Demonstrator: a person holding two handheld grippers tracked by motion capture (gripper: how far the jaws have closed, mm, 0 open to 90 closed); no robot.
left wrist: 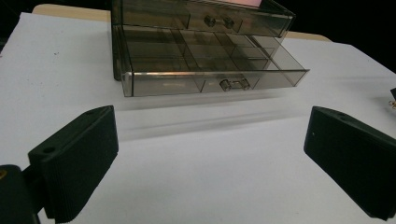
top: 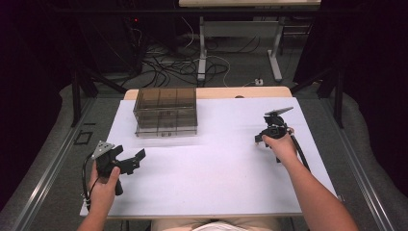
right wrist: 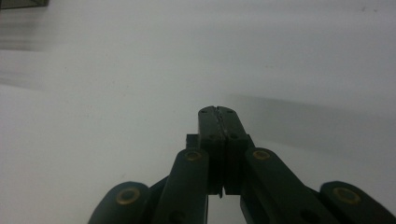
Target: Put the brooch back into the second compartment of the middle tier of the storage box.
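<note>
Left claw (left wrist: 210, 158) gapes wide, holding nothing, facing the drawer box (left wrist: 205, 51); right claw (right wrist: 218, 116) pressed together, empty.

The white table top (top: 216, 163) is brightly and evenly lit from above; surroundings are left in darkness. Soft shadows are cast beneath the smoked drawer box (left wrist: 201, 70). Mild blur is noted throughout; in the right gripper view the surface appears grey, hazy.
</note>
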